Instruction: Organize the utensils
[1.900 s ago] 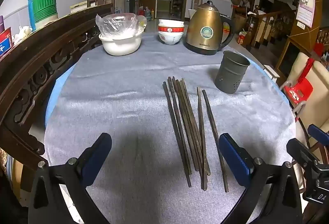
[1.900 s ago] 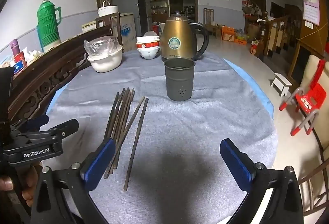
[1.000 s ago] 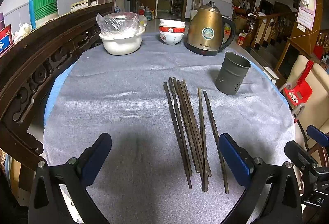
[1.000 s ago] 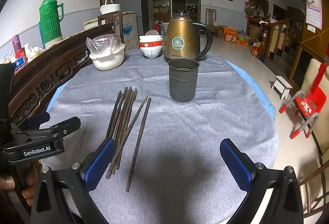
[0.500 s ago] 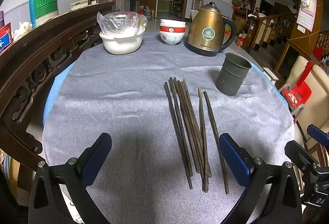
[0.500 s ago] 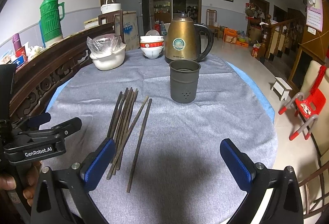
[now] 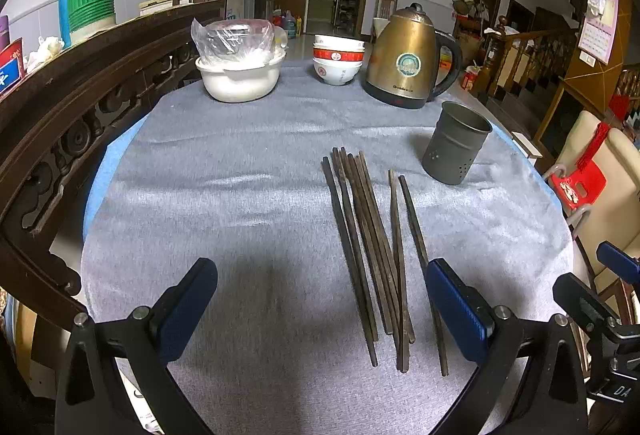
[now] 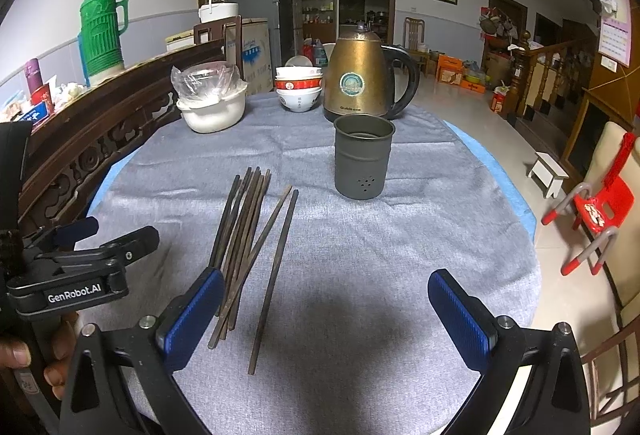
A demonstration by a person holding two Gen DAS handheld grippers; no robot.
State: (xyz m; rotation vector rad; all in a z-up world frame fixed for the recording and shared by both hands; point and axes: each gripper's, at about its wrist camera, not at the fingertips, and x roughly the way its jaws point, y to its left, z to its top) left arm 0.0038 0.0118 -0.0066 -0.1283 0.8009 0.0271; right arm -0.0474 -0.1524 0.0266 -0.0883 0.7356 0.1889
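Observation:
Several dark chopsticks [image 7: 372,247] lie side by side on the grey tablecloth, also in the right wrist view [image 8: 244,239]. A grey metal holder cup [image 7: 454,143] with small holes stands upright and empty to their far right, also in the right wrist view [image 8: 363,162]. My left gripper [image 7: 320,303] is open and empty, hovering near the chopsticks' near ends. My right gripper [image 8: 322,311] is open and empty, to the right of the chopsticks. The left gripper's body [image 8: 80,275] shows at the left of the right wrist view.
A brass kettle [image 7: 408,59], stacked bowls [image 7: 338,61] and a white bowl with a plastic bag [image 7: 238,75] stand at the table's far side. A carved wooden chair back [image 7: 60,107] runs along the left. A red chair [image 8: 596,207] is beyond the right edge.
Both views have crept slightly forward and up; nothing on the table has moved and both grippers stay open.

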